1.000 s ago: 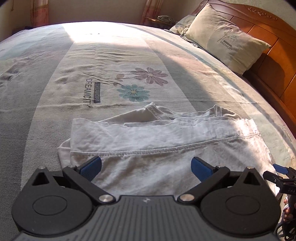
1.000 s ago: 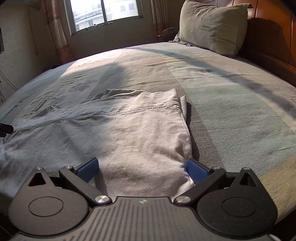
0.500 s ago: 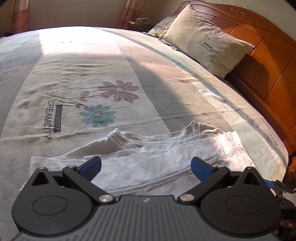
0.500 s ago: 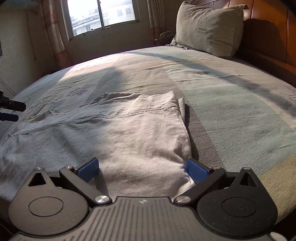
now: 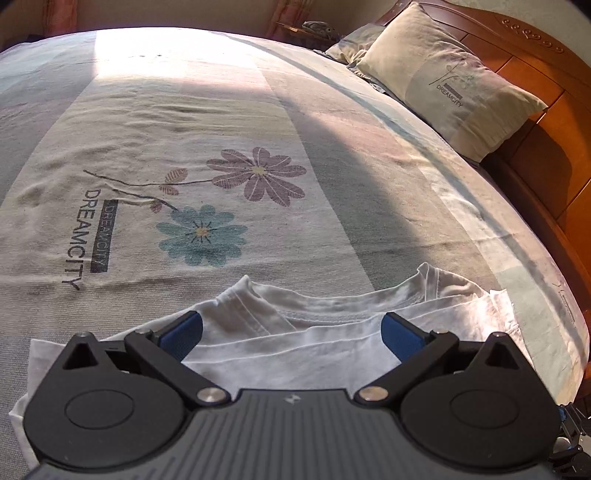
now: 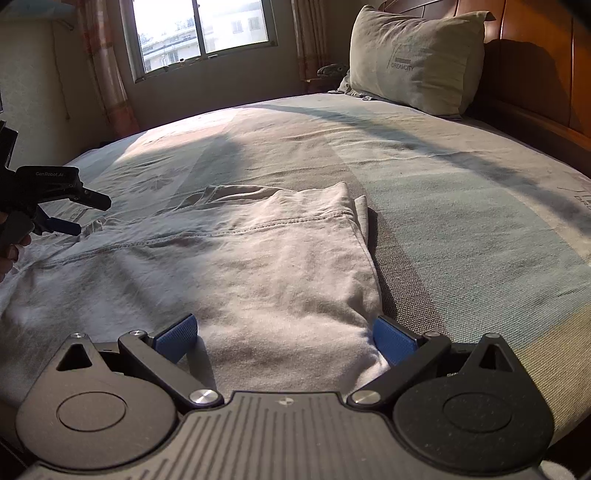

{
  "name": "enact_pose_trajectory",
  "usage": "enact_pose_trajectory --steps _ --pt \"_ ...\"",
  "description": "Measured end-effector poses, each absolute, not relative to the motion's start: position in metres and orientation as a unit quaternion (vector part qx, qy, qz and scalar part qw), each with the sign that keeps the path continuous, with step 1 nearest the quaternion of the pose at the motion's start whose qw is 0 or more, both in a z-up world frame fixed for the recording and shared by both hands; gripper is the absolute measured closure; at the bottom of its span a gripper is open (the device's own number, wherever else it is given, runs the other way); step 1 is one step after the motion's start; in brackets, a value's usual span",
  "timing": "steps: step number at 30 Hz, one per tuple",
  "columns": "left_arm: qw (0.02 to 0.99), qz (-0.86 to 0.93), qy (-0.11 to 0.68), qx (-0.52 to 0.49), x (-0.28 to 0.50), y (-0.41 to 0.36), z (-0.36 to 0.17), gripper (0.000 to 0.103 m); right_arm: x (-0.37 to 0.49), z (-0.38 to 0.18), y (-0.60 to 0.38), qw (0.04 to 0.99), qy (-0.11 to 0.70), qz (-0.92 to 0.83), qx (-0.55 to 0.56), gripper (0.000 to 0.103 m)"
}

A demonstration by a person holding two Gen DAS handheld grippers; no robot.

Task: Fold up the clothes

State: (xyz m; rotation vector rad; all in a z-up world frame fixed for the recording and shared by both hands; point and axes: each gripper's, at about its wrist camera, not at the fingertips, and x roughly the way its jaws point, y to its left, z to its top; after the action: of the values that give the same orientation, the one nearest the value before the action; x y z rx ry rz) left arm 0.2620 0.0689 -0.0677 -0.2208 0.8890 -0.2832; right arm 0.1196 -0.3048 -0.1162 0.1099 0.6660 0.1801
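A white T-shirt [image 5: 332, 332] lies partly folded on the bed, collar end facing away in the left wrist view. My left gripper [image 5: 291, 332] is open and hovers over its near part, blue pads wide apart. In the right wrist view the same shirt [image 6: 240, 266] spreads flat, with a hemmed edge across it and its right side folded under. My right gripper [image 6: 284, 338] is open, low over the shirt's near right corner, with the right pad [image 6: 391, 339] at the cloth's edge. The left gripper also shows in the right wrist view [image 6: 79, 216], at the far left over the shirt.
The bedspread [image 5: 184, 184] has a flower print and the word DREAMCITY. A pillow [image 5: 450, 77] leans on the wooden headboard [image 5: 546, 122] at the right. In the right wrist view a window [image 6: 199, 33] and curtains stand behind the bed. The bed's near edge is just under both grippers.
My left gripper has moved forward over the shirt toward the collar end and now shows at the left of the right wrist view. My right gripper has hardly moved. Both stay open.
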Motion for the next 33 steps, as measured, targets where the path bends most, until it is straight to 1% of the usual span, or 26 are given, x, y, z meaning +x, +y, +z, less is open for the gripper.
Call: enact_pose_trajectory --steps 6,12,16,18,21,24,27,30,33 --pt "0.894 -0.139 0.418 -0.083 0.186 0.063 -0.042 0.001 0.119 -0.116 -0.304 0.94 0.324 0.086 0.055 0.0" --pt "0.882 -0.113 0.457 -0.012 0.141 0.057 -0.054 0.001 0.116 -0.1 -0.302 0.941 0.322 0.092 0.054 0.0" --pt "0.872 -0.101 0.478 -0.036 0.136 0.071 -0.075 0.001 0.117 -0.087 -0.293 0.944 0.304 0.117 0.05 0.0" --pt "0.874 -0.097 0.473 -0.047 0.132 0.076 -0.077 0.001 0.123 -0.092 -0.292 0.938 0.323 0.115 0.057 0.0" --pt "0.873 -0.098 0.475 -0.058 0.127 0.077 -0.076 0.001 0.124 -0.102 -0.291 0.932 0.35 0.09 0.037 0.0" --pt "0.869 -0.101 0.479 -0.069 0.121 0.075 -0.076 0.001 0.119 -0.096 -0.29 0.927 0.37 0.06 0.024 0.0" --pt "0.866 -0.105 0.483 -0.08 0.116 0.073 -0.076 0.001 0.11 -0.08 -0.29 0.93 0.351 0.085 0.063 0.0" --pt "0.862 -0.108 0.487 -0.09 0.111 0.071 -0.077 0.001 0.108 -0.072 -0.274 0.934 0.334 0.112 0.053 0.0" --pt "0.861 -0.109 0.488 -0.096 0.112 0.07 -0.077 0.001 0.112 -0.081 -0.255 0.928 0.351 0.124 0.025 0.0"
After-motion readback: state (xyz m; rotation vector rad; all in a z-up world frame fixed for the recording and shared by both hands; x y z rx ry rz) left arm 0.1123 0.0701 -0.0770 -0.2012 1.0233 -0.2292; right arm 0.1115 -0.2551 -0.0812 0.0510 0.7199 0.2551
